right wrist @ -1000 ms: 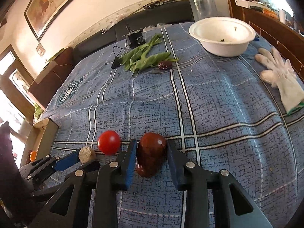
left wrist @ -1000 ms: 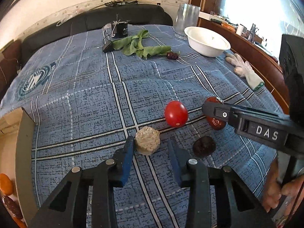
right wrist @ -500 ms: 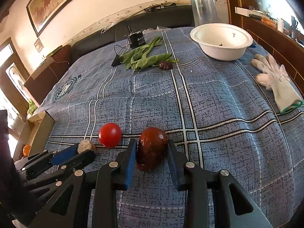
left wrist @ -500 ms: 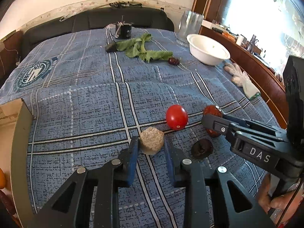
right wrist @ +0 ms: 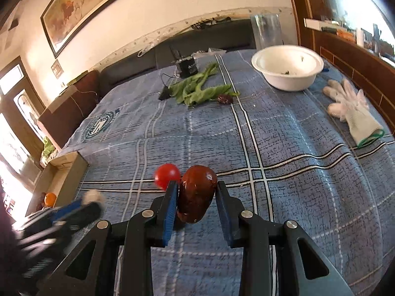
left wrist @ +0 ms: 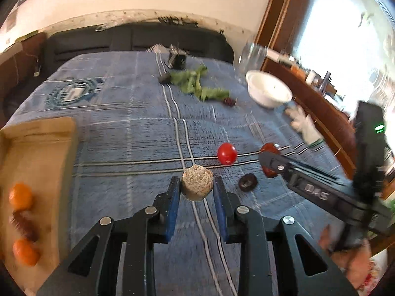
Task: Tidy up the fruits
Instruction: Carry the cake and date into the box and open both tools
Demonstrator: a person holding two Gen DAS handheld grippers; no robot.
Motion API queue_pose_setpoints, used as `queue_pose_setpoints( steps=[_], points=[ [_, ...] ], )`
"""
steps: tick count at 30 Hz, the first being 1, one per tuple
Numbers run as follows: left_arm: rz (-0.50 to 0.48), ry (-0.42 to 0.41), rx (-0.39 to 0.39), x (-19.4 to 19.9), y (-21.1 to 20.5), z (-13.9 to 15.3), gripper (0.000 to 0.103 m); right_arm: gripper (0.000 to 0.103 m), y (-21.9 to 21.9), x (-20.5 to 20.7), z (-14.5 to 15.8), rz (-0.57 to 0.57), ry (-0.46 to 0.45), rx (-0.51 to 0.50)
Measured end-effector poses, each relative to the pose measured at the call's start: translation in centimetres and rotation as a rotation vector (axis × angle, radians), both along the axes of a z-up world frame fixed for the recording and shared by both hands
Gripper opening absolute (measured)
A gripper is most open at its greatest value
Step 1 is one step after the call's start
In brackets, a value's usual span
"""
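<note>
My left gripper (left wrist: 196, 187) is shut on a beige, rough, hexagon-shaped fruit (left wrist: 197, 183) and holds it above the blue cloth. My right gripper (right wrist: 196, 192) is shut on a dark red-brown oblong fruit (right wrist: 196, 192), which also shows in the left wrist view (left wrist: 269, 148). A red tomato (left wrist: 227, 153) lies on the cloth between them, seen too in the right wrist view (right wrist: 166, 174). A dark round fruit (left wrist: 247, 182) lies near the right gripper. A cardboard box (left wrist: 37, 148) at the left holds orange fruits (left wrist: 21, 195) and a dark one.
Green leaves (right wrist: 197, 88), a small dark fruit (right wrist: 224, 98), a black device (right wrist: 186, 65), a white bowl (right wrist: 287, 70), a glass jar (right wrist: 266, 32) and white gloves (right wrist: 350, 108) lie at the far and right side of the bed.
Both grippers closed on their fruits and lifted them off the cloth. The left one swung left, bringing the cardboard box into view.
</note>
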State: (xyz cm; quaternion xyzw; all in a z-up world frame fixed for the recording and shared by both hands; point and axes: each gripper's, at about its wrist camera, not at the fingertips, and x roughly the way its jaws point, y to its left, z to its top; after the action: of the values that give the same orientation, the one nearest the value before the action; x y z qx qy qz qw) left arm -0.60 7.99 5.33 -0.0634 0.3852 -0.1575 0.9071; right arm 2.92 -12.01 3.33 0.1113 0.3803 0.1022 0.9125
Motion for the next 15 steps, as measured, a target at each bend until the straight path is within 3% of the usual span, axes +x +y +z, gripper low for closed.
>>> queue_pose_setpoints(
  steps=[6,10,15],
  points=[
    [0.161,-0.044,-0.011,-4.9,7.1,2.2,0.026,0.034,3.7,-2.4,1.6,0.094,-0.007,0.041],
    [0.320,-0.036,0.025,-7.5,12.8,2.0,0.026,0.034,8.3,-3.9,2.7,0.207,-0.015,0.045],
    [0.446,-0.003,0.060,-9.4,18.0,1.1,0.026,0.034,15.1,-5.6,3.3,0.357,-0.016,0.032]
  ],
)
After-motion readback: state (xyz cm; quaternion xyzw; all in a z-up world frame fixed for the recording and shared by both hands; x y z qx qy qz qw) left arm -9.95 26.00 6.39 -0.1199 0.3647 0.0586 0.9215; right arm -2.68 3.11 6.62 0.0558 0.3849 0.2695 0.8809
